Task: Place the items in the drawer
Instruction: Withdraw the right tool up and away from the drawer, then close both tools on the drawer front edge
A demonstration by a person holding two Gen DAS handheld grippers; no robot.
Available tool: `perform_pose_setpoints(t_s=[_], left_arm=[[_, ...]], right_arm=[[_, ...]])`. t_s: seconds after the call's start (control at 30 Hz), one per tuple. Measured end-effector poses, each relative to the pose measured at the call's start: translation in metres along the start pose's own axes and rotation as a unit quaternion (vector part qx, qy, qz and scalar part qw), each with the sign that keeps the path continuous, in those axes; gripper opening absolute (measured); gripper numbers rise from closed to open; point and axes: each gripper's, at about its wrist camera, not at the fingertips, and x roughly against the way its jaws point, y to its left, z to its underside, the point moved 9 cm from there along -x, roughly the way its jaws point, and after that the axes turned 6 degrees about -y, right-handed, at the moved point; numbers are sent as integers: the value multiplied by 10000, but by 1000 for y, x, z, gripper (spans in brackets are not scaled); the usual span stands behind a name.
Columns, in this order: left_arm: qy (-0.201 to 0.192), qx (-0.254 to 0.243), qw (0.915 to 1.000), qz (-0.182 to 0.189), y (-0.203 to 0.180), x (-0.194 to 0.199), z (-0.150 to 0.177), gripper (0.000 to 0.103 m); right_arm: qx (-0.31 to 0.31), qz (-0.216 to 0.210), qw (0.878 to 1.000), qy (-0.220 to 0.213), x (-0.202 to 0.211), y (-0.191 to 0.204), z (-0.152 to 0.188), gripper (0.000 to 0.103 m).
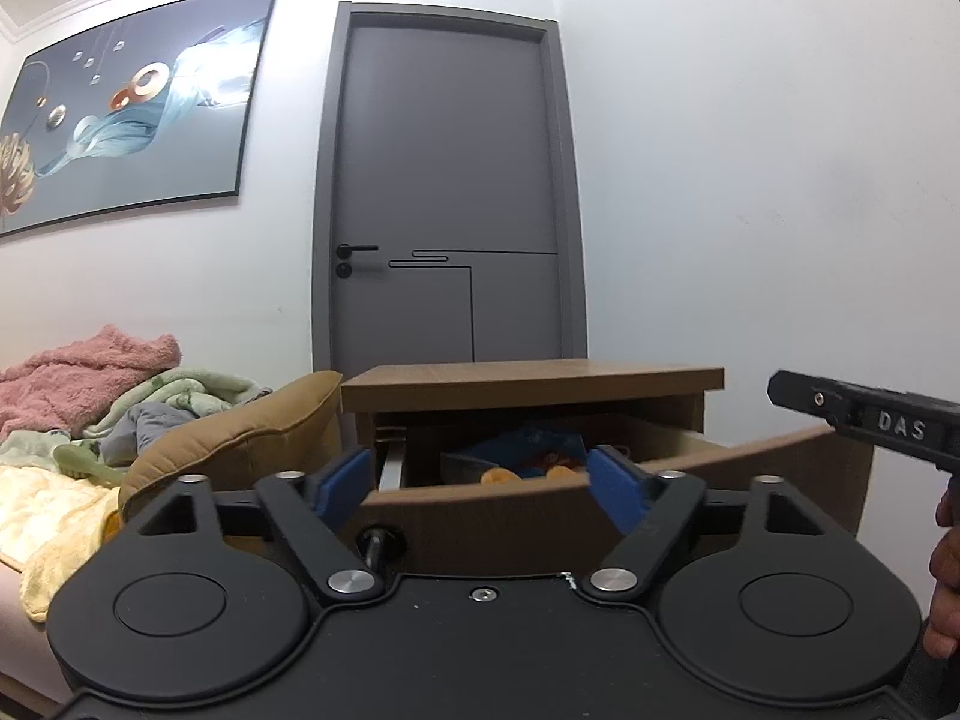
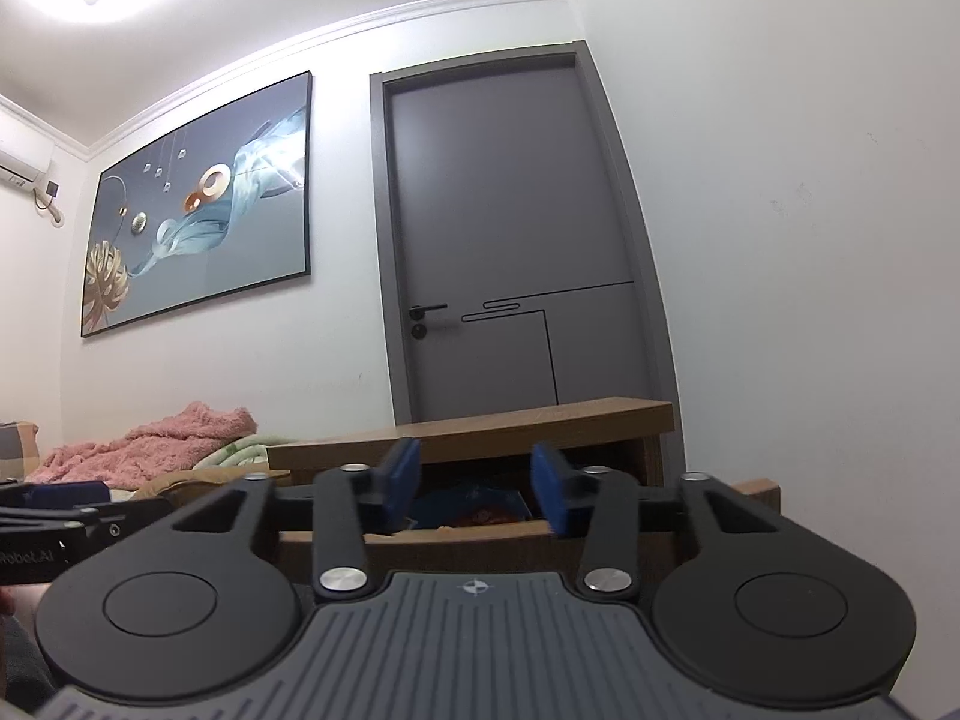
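Your left hand-held gripper [image 1: 480, 483] sits low in front of the open drawer [image 1: 600, 498] of the wooden nightstand [image 1: 534, 387], its blue pads [image 1: 345, 480] spread wide and holding nothing. The drawer front crosses just beyond the fingertips, and its dark knob [image 1: 375, 543] shows between the linkage arms, just left of centre. Beyond the front panel, inside the drawer, lie the items: a blue packet [image 1: 528, 444] with something orange [image 1: 501, 476] in front of it; what they are exactly cannot be told. To the right of this gripper, the black body of your other tool reaches toward the drawer's right end, with your hand [image 1: 945, 576] at the frame edge.

Your right hand-held gripper [image 2: 474, 483] is also open and empty, at a moderate spread, aimed at the gap under the nightstand top. The blue packet appears between its pads, past the drawer front.

To the left of both grippers is a bed [image 1: 36, 516] with a brown cushion [image 1: 240, 444] and a pink blanket [image 1: 78, 372]. Straight ahead stands a grey door [image 1: 447, 192].
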Motion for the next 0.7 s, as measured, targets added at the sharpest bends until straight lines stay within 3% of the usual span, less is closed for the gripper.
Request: perform_pose_setpoints(t_s=[0.1, 0.23, 0.33, 0.5, 0.6, 0.63, 0.7], left_arm=[[118, -9, 9999, -73, -8, 0, 2, 48], [113, 64, 9999, 9, -23, 5, 2, 41], [205, 103, 9997, 39, -30, 5, 9, 29], [324, 148, 9994, -20, -34, 1, 16, 25], [362, 131, 9992, -65, -35, -2, 18, 10], [386, 137, 9991, -93, -34, -3, 19, 8], [425, 167, 9988, -152, -31, -4, 22, 5]], right_arm=[[-42, 68, 10000, -6, 7, 0, 1, 26], [-125, 106, 9998, 147, 9, 0, 5, 11], [-93, 78, 9995, 276, 12, 1, 10, 10], [117, 118, 9993, 338, 16, 3, 10, 9], [-11, 102, 9987, 503, 14, 3, 14, 8], [-56, 78, 9984, 559, 13, 3, 16, 3], [-92, 59, 9980, 620, 11, 7, 18, 2]])
